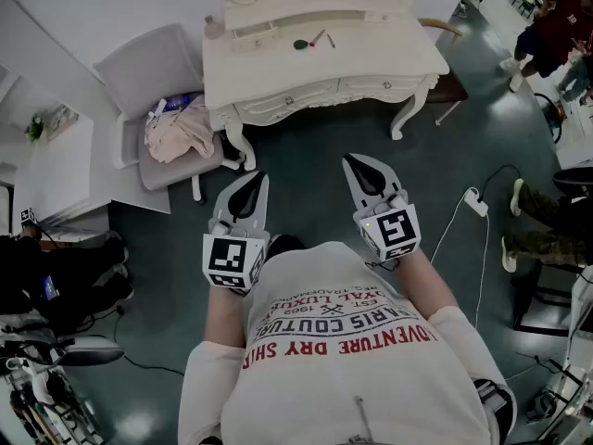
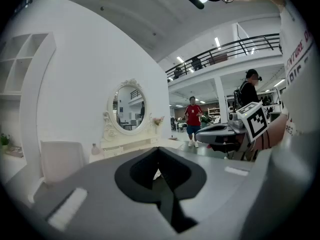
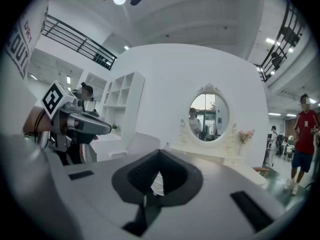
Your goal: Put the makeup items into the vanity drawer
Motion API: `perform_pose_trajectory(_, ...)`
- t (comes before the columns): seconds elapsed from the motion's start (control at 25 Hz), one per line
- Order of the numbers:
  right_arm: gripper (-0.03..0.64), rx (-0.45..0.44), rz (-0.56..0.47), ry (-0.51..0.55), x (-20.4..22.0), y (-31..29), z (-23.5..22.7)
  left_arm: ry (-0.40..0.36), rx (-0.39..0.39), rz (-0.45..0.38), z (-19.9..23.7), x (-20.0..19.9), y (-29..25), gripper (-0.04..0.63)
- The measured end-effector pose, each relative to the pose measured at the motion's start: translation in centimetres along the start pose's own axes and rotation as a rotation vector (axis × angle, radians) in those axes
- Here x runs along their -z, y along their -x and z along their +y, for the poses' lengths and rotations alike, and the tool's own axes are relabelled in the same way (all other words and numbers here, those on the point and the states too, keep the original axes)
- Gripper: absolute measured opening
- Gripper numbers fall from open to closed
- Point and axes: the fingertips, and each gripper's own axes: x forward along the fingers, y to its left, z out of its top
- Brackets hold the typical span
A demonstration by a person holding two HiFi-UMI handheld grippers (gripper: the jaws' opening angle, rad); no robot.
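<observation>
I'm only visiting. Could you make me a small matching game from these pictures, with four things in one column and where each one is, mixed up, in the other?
Things
1. makeup items
2. pinkish cloth
3. white power strip
4. right hand-held gripper

Places
A. on the floor
B. on the vanity top
C. on the chair seat
D. held in the air, jaws shut, nothing in them

Pairs: 1-B, 2-C, 3-A, 4-D

Two tools, one vanity, one chair, three makeup items.
</observation>
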Motion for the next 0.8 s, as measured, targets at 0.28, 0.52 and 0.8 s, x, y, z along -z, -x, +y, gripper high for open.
perform_pose_trajectory(0.28, 0.006, -0.01, 0.002, 0.007, 0.3, -0.6, -0.5, 0.01, 0.006, -0.004, 0.0, 0.3, -0.7, 0.011)
perform_pose_trajectory(0.52, 0.008, -0.02, -0.004, -0.007, 0.5, -1.1, -0.7, 0.006, -0.007, 0.009, 0.4, 0.5, -1.1, 0.011)
perform_pose_trajectory(0.8, 0.008, -0.033, 0.026, -0.012, 1.6, -2.6, -1.1, 0.021, -0.019, 0.042, 1.3, 1.6, -2.0, 0.011)
